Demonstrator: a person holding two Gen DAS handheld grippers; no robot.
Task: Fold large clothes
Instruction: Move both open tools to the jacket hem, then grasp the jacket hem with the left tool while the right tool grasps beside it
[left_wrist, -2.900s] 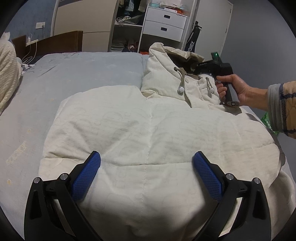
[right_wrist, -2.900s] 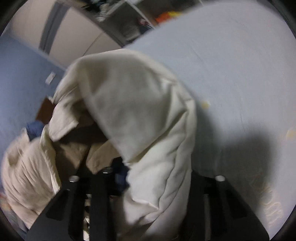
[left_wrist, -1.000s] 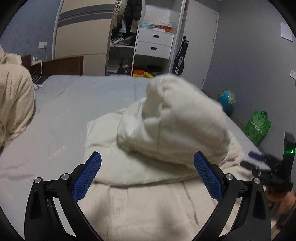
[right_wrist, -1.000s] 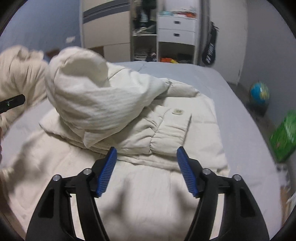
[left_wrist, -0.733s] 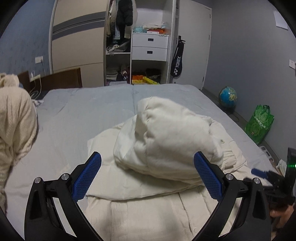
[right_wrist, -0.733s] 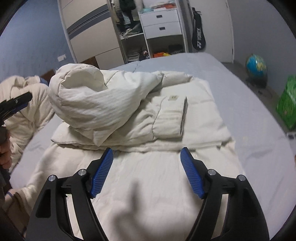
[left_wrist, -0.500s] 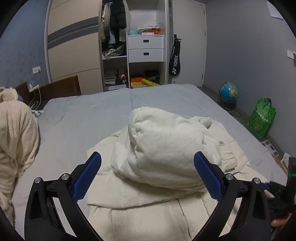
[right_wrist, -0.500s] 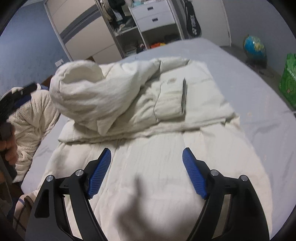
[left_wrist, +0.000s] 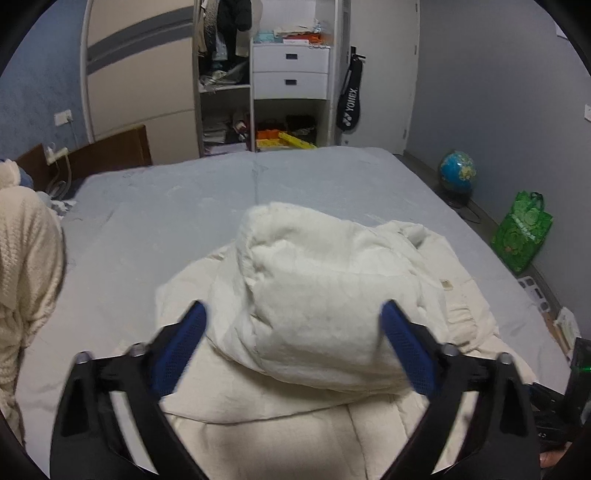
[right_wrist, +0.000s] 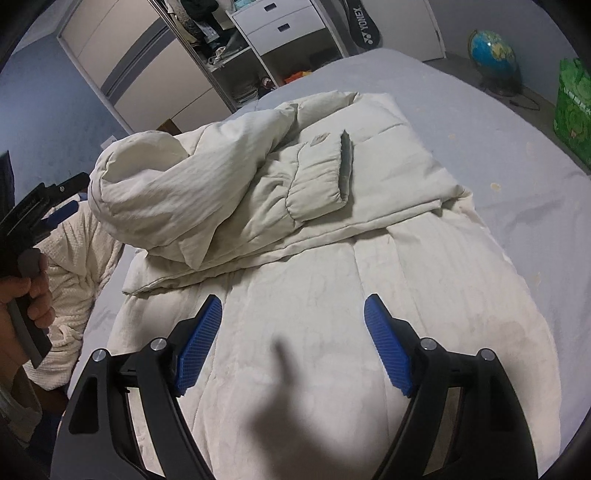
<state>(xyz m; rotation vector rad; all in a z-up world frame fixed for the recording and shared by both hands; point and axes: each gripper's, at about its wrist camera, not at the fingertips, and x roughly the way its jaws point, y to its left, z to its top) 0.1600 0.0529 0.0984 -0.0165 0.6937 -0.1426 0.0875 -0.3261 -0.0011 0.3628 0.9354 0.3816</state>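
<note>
A cream padded coat (right_wrist: 332, 280) lies on the grey bed, its upper half with the puffy hood (left_wrist: 325, 302) folded back over the lower body. A sleeve with a grey cuff (right_wrist: 345, 164) rests on top. My left gripper (left_wrist: 291, 347) hovers above the coat's near part; its jaws are closing, with no cloth between the blue pads. My right gripper (right_wrist: 291, 332) hangs open over the flat lower panel, holding nothing. The left gripper (right_wrist: 55, 206) also shows at the left edge of the right wrist view, held in a hand.
The grey bed sheet (left_wrist: 314, 184) spreads around the coat. A cream knitted garment (left_wrist: 26, 266) is heaped at the left. Beyond the bed stand a wardrobe with white drawers (left_wrist: 290, 77); a globe (left_wrist: 456, 173) and a green bag (left_wrist: 521, 232) sit on the floor at right.
My left gripper pulled back and up from the coat and its jaws narrowed. My right gripper rolled, sank toward the lower panel and opened a little wider. The hood settled onto the coat.
</note>
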